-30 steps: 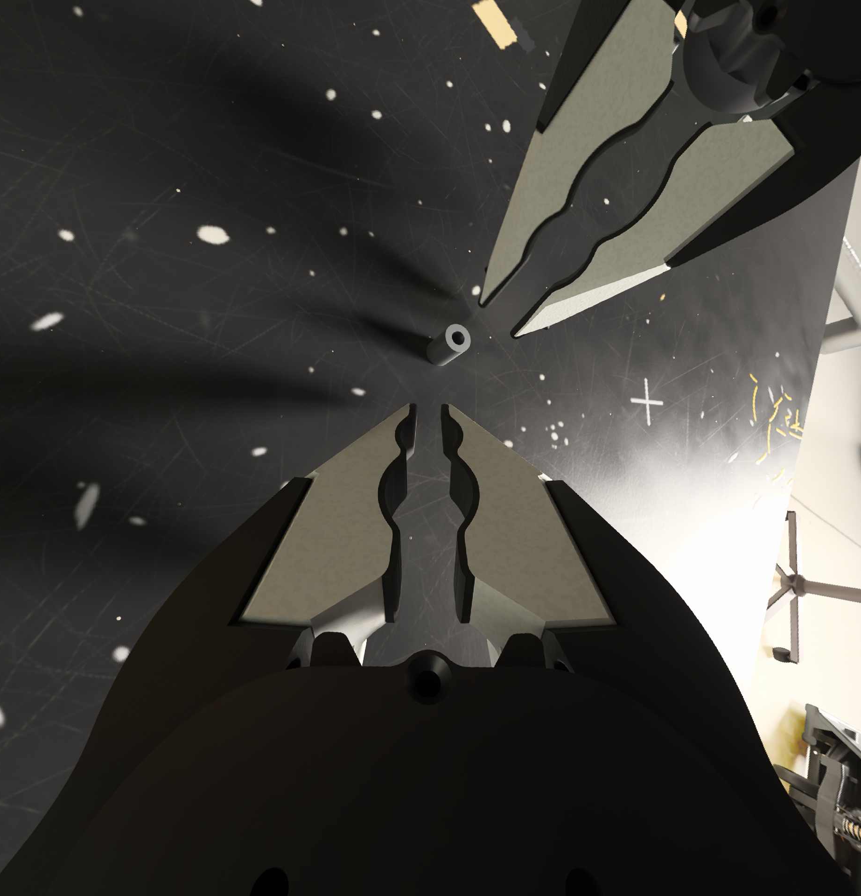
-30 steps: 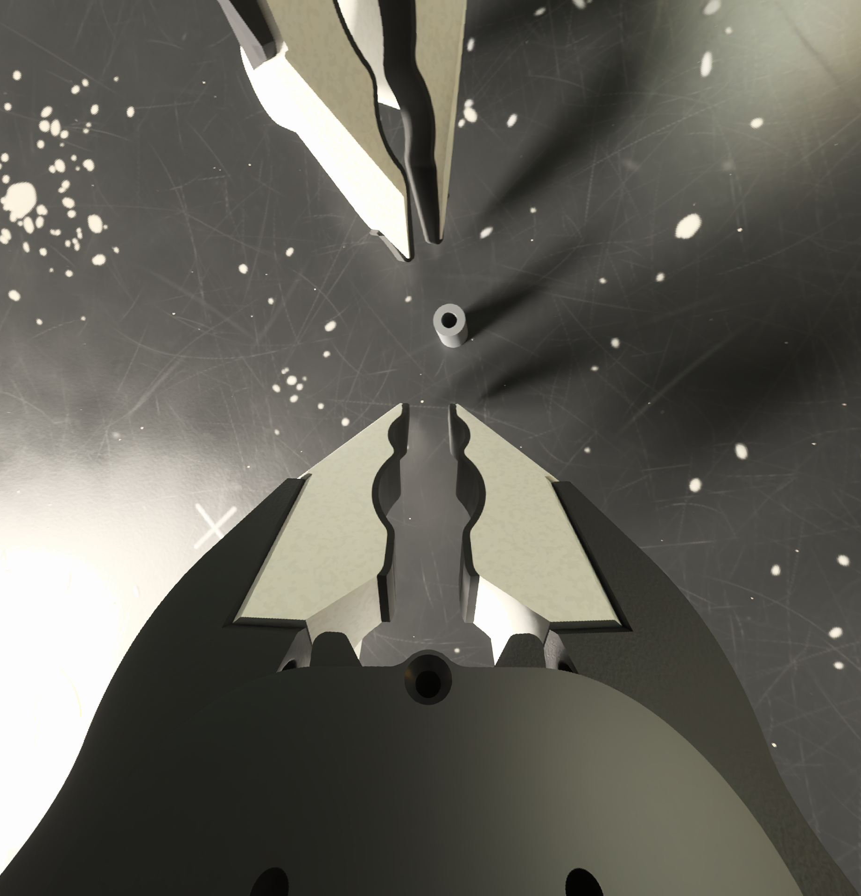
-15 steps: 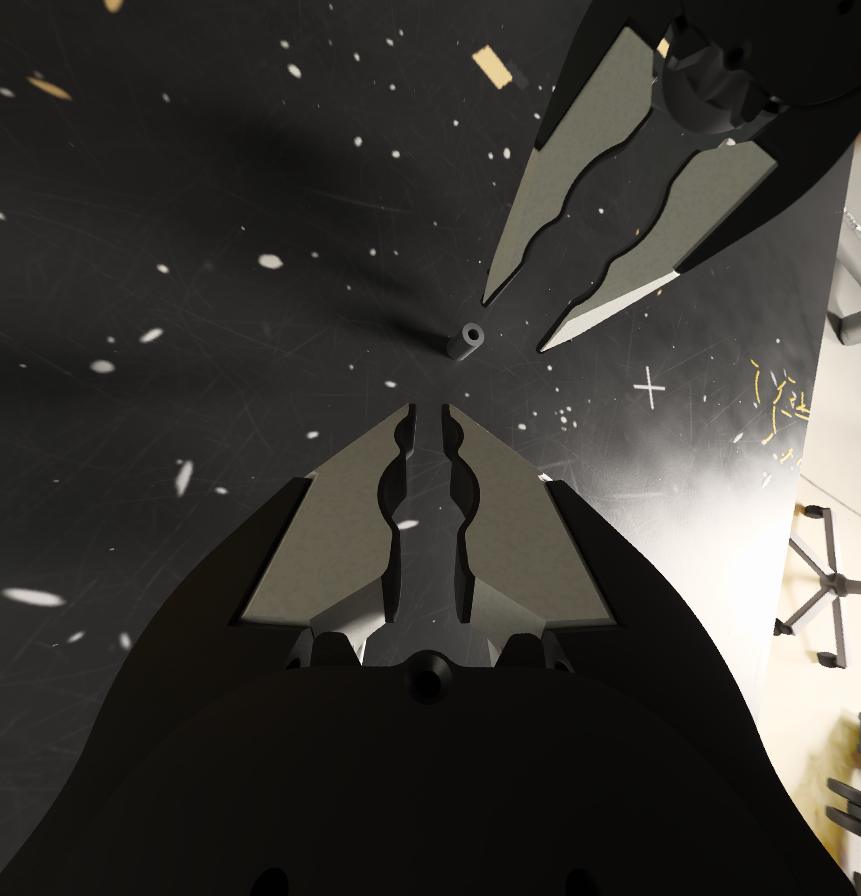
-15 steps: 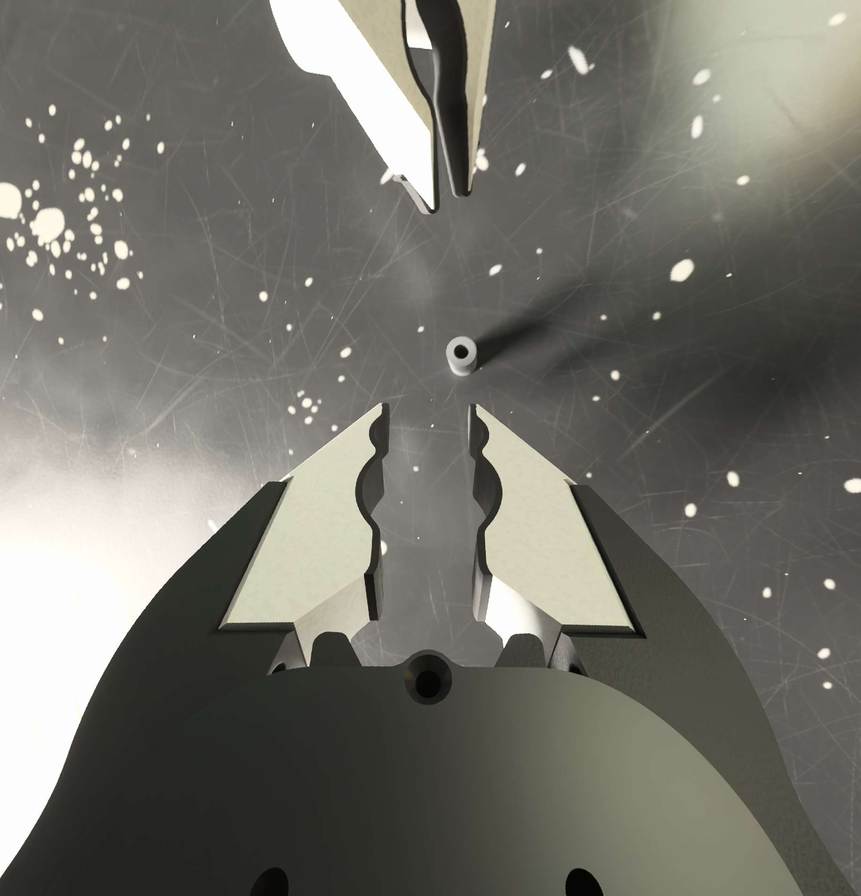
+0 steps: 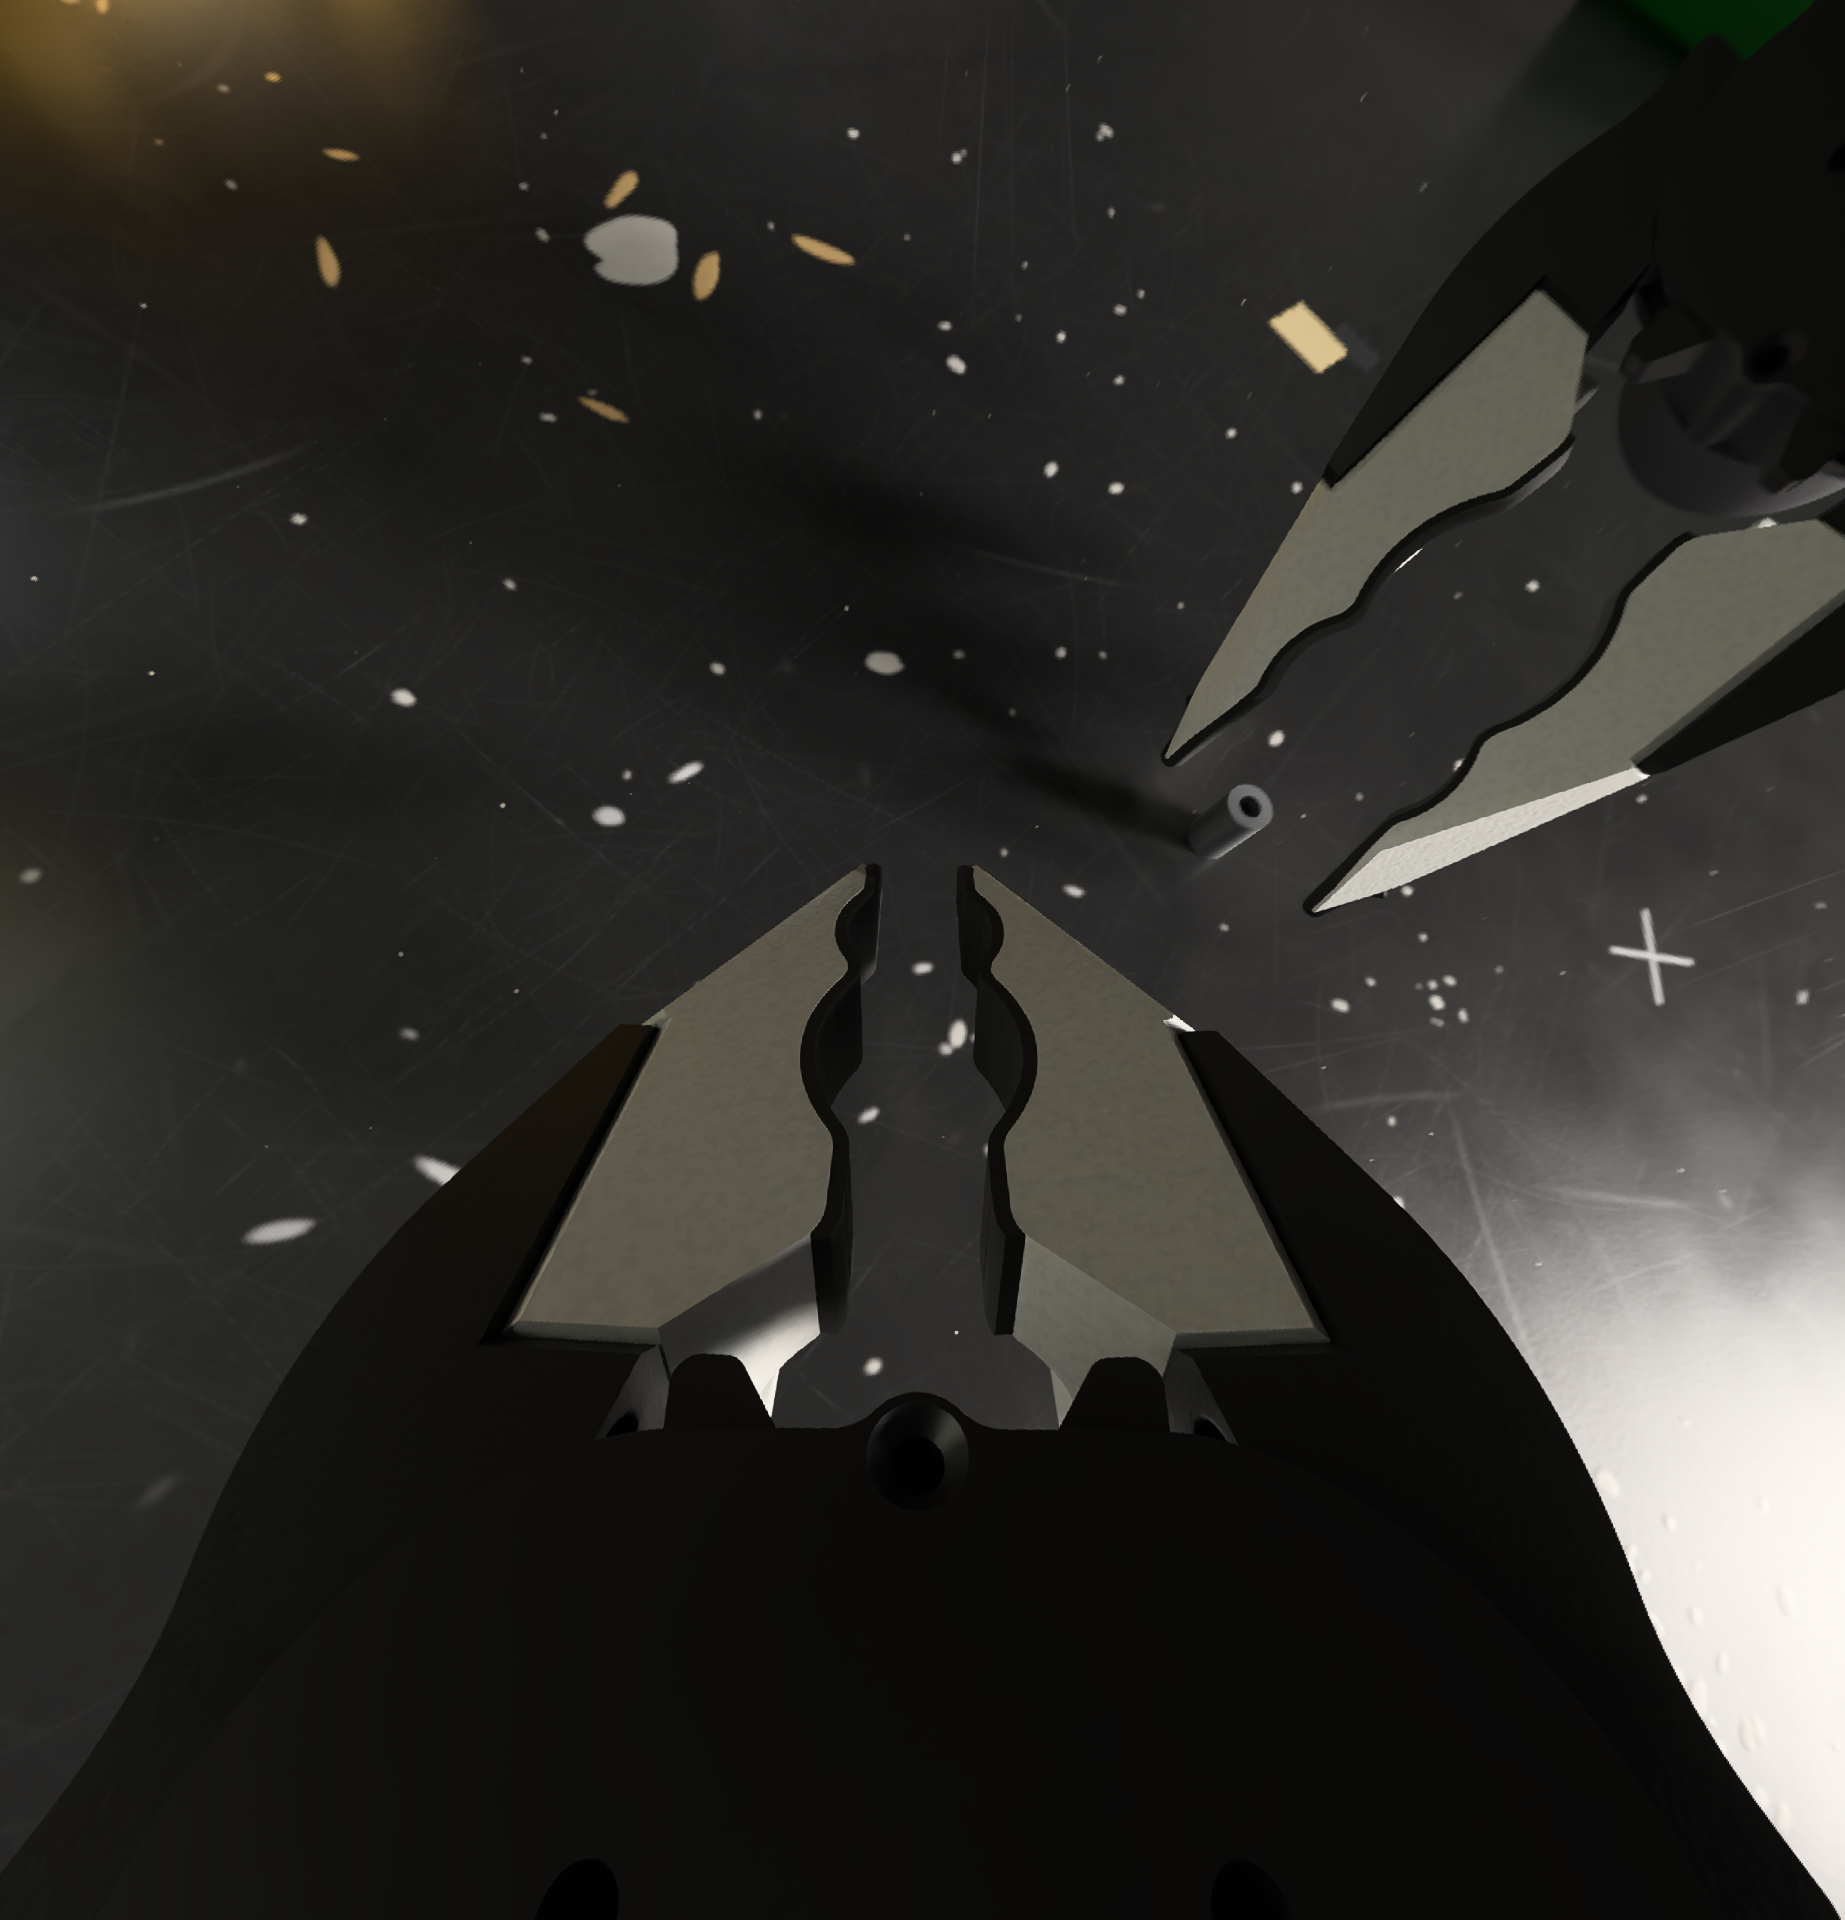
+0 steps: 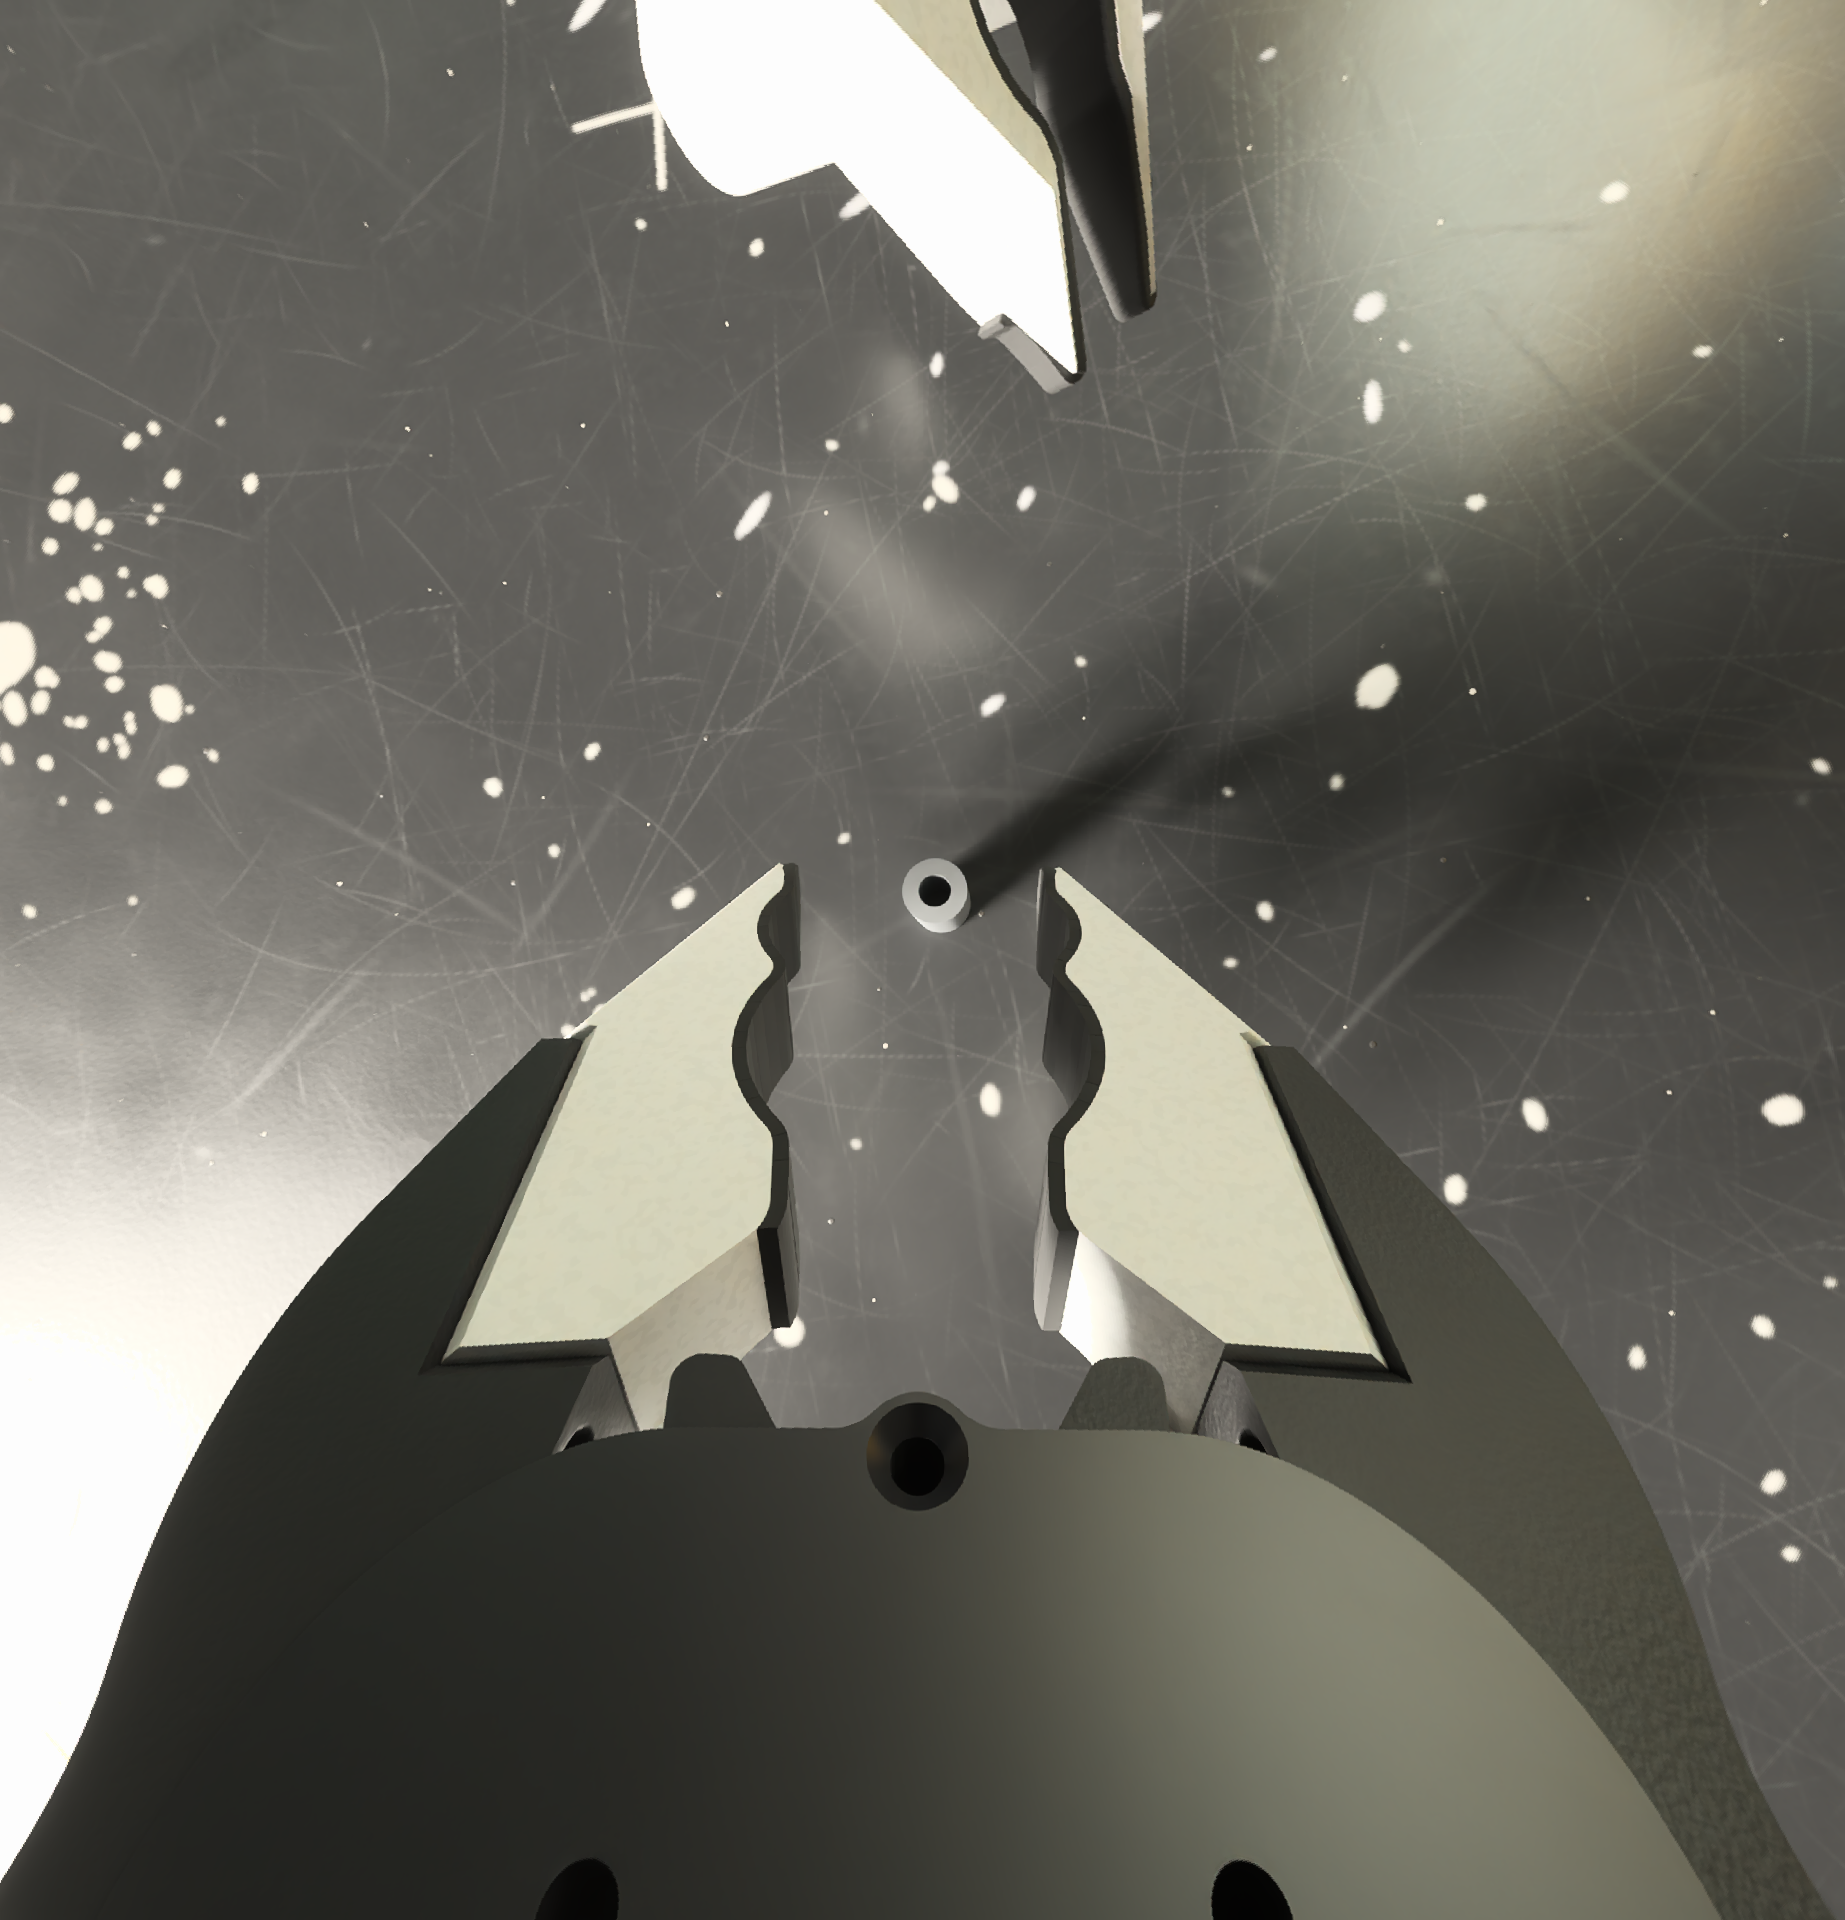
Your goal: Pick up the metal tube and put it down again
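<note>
The metal tube [image 5: 1232, 821] is a short grey cylinder standing on end on the dark scratched table [image 5: 482, 623], its open end facing up. My right gripper [image 6: 916, 878] is open, and the tube [image 6: 937, 896] sits between its two fingertips without touching either one. In the left wrist view the right gripper [image 5: 1242, 831] comes in from the upper right and straddles the tube. My left gripper [image 5: 916, 878] is shut to a narrow gap and holds nothing; it is left of the tube and apart from it. It shows at the top of the right wrist view [image 6: 1102, 343].
The table is speckled with pale paint spots. A white cross mark [image 5: 1650, 956] lies right of the tube and a tan strip [image 5: 1307, 335] farther back. Strong glare covers the table's lower right [image 5: 1676, 1351]. A green object [image 5: 1728, 21] shows at the top right corner.
My right gripper has opened wider and moved forward until the tube stands between its fingertips. My left gripper has drawn back and to the left, away from the tube, its jaw gap unchanged.
</note>
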Tool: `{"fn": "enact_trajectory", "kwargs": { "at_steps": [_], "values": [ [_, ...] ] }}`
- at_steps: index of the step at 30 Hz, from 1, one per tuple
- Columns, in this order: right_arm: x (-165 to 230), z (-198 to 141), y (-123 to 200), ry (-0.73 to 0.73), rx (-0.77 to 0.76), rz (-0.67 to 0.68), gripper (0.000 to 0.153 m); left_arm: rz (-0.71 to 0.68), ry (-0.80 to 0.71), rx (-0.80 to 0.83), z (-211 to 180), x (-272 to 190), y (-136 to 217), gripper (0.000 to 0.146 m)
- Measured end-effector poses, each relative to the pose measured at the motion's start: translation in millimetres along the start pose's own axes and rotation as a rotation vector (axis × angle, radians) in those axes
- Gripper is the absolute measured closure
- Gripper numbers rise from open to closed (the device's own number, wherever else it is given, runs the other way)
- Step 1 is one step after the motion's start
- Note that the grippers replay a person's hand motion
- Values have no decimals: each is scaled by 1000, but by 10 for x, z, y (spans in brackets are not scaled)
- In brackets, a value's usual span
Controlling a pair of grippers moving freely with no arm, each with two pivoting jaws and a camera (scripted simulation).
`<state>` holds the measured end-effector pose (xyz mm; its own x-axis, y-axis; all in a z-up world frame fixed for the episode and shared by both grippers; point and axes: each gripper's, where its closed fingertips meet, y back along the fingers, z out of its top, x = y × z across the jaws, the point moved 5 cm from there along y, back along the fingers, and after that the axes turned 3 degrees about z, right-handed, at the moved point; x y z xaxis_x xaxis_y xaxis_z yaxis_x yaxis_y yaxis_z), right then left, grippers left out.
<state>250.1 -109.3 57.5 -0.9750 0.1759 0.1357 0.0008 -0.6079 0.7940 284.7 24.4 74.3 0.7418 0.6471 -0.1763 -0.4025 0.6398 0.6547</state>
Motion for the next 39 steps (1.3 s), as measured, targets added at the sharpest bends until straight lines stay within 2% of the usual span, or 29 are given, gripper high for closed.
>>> {"fn": "enact_trajectory", "kwargs": {
  "at_steps": [4, 15, 17, 30, 39],
  "values": [
    [4, -11, -52, 16, 25, -15, 109, 31, -42, 32, -36, -9, -44, 131],
    [-15, -30, -36, 17, 34, -17, 133, 24, -36, 74, -96, -10, -73, 132],
    [-24, -30, -34, 14, 37, -23, 141, 18, -29, 72, -95, -11, -66, 132],
    [-177, -92, 46, -24, 52, -56, 141, 1, -8, 79, -110, -28, -7, 132],
    [-339, -152, 125, -70, 50, -93, 141, -4, -48, 124, -133, -152, -167, 131]
  ]
}}
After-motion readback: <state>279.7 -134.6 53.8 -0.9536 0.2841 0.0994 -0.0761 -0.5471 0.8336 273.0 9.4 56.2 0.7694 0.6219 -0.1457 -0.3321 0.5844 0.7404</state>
